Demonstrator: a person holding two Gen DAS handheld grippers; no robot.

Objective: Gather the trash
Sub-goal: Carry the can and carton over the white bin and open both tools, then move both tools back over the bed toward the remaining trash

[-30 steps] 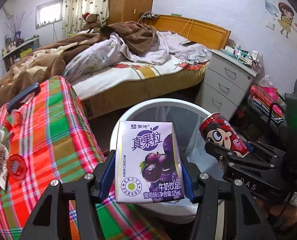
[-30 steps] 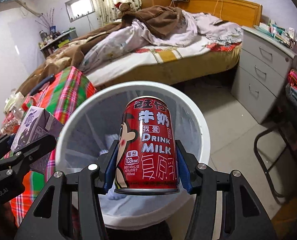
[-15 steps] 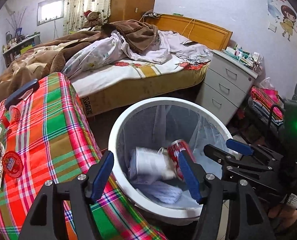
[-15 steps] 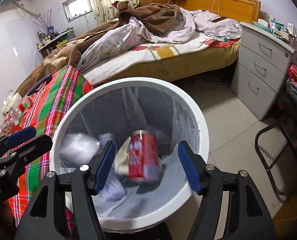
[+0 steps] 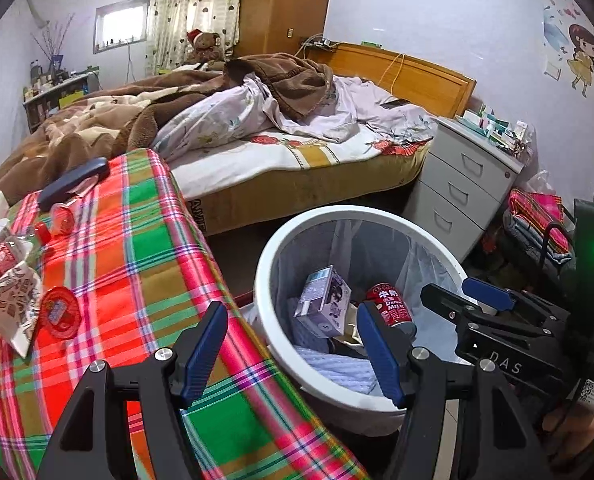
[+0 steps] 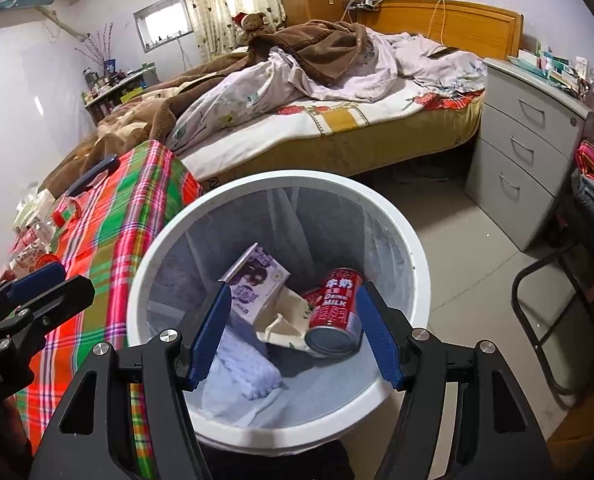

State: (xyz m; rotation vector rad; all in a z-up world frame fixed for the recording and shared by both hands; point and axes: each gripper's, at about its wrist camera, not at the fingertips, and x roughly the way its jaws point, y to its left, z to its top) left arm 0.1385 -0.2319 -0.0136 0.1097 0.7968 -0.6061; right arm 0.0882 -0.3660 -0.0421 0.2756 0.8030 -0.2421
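Observation:
A white trash bin (image 6: 413,240) with a clear liner stands on the floor beside the plaid-covered table (image 5: 145,264). Inside it lie a purple grape milk carton (image 6: 257,280) and a red milk can (image 6: 337,312), also seen in the left wrist view as carton (image 5: 323,300) and can (image 5: 391,306). My left gripper (image 5: 293,344) is open and empty over the table's edge by the bin (image 5: 265,280). My right gripper (image 6: 293,336) is open and empty above the bin; it also shows in the left wrist view (image 5: 477,300).
On the table lie red lids (image 5: 59,312), a paper wrapper (image 5: 13,304), a small bottle (image 5: 5,248) and a dark case (image 5: 73,184). An unmade bed (image 5: 297,148) and grey drawers (image 5: 465,188) stand behind. A chair frame (image 6: 553,320) is at right.
Both grippers opened. The carton and the can dropped from them into the bin and came to rest on the trash there. The left gripper shifted left, toward the table.

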